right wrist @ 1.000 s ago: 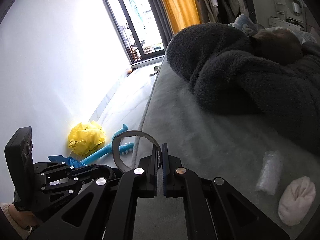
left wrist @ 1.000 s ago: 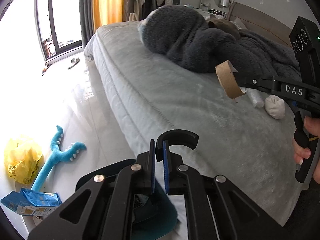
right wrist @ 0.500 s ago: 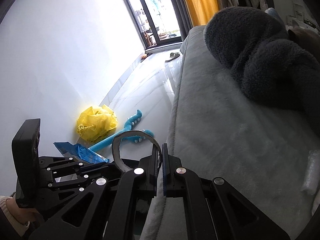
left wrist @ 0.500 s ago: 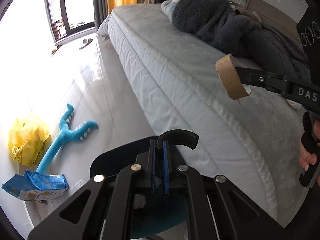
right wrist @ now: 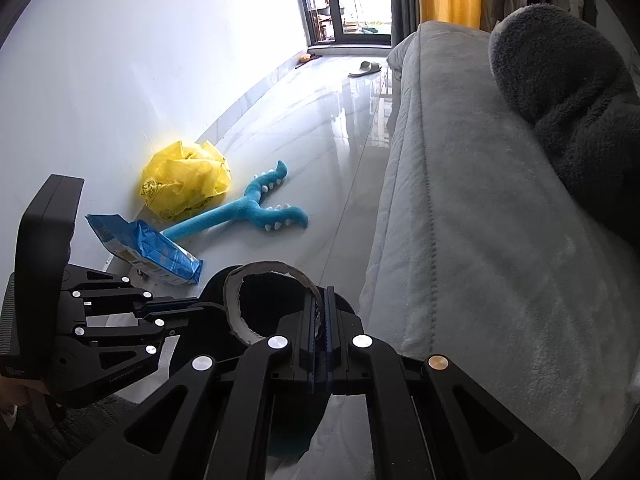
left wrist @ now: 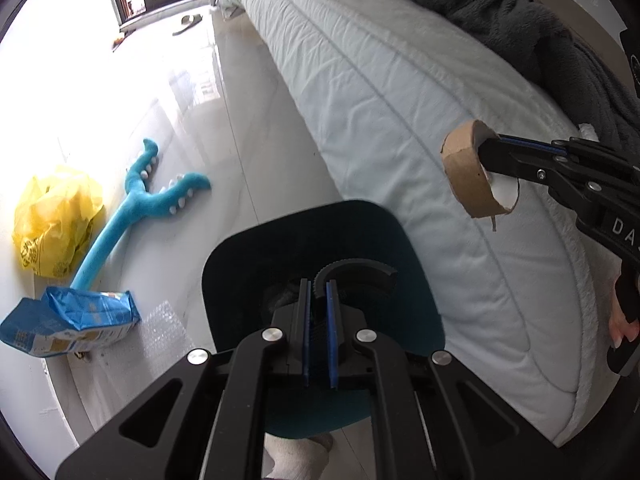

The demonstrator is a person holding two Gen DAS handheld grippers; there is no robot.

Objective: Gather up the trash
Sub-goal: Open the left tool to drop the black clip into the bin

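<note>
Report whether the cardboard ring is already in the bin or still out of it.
Out. The cardboard ring is pinched in the right gripper, in the air beside the mattress, not inside the dark bin held by the left gripper.

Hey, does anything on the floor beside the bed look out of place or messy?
Yes. Along the white wall lie a crumpled yellow plastic bag, a torn-open blue paper packet on its side, and a blue plush toy with white teeth sprawled flat. A lone grey slipper sits near the balcony door. All look dropped, not put away.
</note>
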